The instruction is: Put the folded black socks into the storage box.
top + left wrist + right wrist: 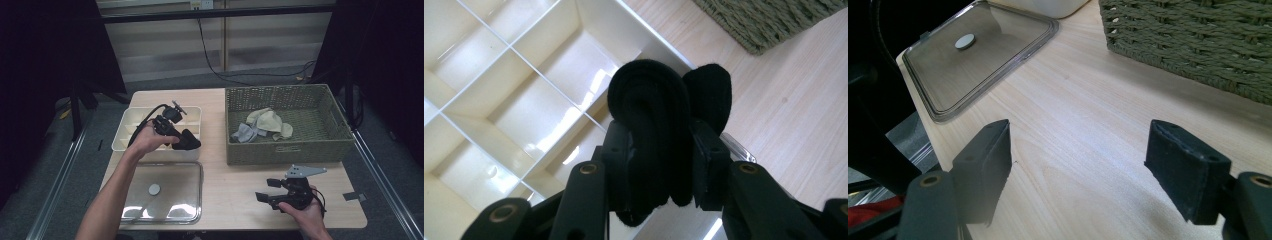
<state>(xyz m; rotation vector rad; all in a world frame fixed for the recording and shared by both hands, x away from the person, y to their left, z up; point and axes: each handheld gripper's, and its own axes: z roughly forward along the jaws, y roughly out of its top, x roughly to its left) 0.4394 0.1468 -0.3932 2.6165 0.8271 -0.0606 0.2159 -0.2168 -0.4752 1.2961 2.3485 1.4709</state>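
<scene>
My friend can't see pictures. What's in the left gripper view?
The left gripper squeezes a rolled-up black sock between its two black jaws, just above a white box with divided compartments. To the right is a light wooden table and the corner of a woven green basket.

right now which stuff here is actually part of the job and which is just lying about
In the job:
- left gripper, shut on the rolled black sock
- white divided box, under the sock
- wicker basket with more socks

Lying about:
- clear lid
- right gripper, open and empty over the table
</scene>
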